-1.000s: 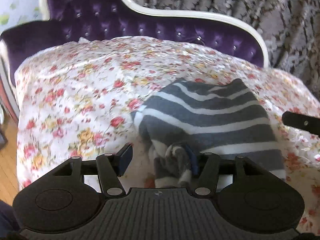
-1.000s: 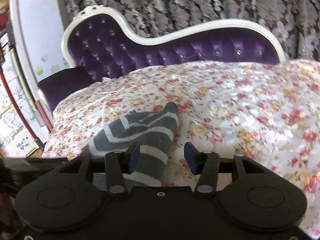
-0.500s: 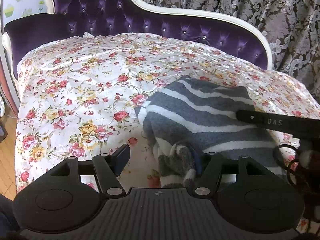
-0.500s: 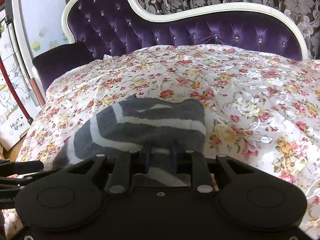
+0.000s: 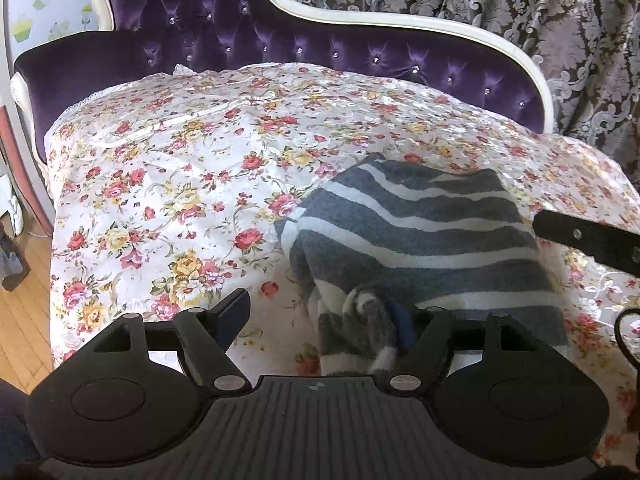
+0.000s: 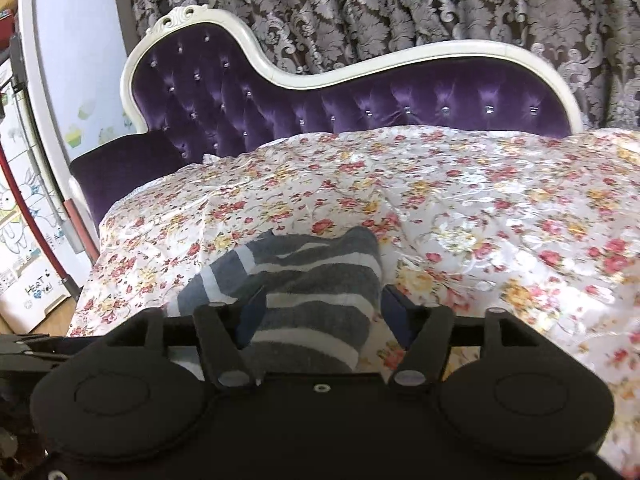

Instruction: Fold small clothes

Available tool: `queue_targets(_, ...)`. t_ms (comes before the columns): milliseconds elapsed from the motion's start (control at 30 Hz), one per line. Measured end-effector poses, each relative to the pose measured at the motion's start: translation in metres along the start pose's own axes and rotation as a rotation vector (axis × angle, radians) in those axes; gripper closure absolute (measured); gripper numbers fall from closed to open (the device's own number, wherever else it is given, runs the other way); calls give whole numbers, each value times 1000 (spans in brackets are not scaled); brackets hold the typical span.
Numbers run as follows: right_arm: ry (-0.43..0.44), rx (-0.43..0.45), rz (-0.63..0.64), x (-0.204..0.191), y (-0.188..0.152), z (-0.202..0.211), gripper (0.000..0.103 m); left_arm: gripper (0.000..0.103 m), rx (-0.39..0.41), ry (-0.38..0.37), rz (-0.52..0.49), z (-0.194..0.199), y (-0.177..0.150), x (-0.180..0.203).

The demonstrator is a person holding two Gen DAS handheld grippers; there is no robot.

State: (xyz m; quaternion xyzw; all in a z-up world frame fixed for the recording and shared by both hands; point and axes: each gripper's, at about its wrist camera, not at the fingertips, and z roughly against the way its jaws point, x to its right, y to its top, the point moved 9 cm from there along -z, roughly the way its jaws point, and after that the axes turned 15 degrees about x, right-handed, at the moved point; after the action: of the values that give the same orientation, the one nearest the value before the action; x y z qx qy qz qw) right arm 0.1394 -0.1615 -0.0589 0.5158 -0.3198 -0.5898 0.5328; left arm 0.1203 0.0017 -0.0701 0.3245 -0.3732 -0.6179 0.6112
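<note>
A small grey garment with white stripes (image 5: 416,236) lies folded on the floral cover (image 5: 180,184). It also shows in the right wrist view (image 6: 312,280). My left gripper (image 5: 320,316) is open, its jaws wide apart; the garment's bunched near corner (image 5: 360,328) lies between them, against the right finger (image 5: 404,322). My right gripper (image 6: 320,308) is open, with the garment's near end lying between its fingers. Part of the right gripper's body (image 5: 588,236) shows at the right edge of the left wrist view.
The floral cover lies over a purple tufted chaise with a white frame (image 6: 320,80). A patterned curtain (image 6: 400,8) hangs behind it. Wooden floor (image 5: 20,312) lies to the left, with a printed board (image 6: 24,240) leaning there.
My right gripper was shut on the garment half a second ago and has opened. It has also drawn back a little. The left gripper stays open.
</note>
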Motion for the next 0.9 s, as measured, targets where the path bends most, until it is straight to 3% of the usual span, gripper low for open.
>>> queue_targets(133, -8, -1, -20, 1, 0, 10, 18, 25, -9, -8, -11, 7, 2, 5)
queue_targets(200, -7, -6, -25, -1, 0, 14, 8, 22, -2, -7, -23, 12, 4, 7)
queue_targets(300, 0, -5, -42, -3, 0, 21, 5, 12, 4, -13, -29, 19, 6, 9)
queue_targets(367, 2, -6, -47, -4, 0, 26, 0, 0, 9, -18, -33, 24, 8, 12)
queue_targets(900, -66, -74, -55, -9, -10, 59, 0, 1, 26, -34, -9, 57, 12, 17)
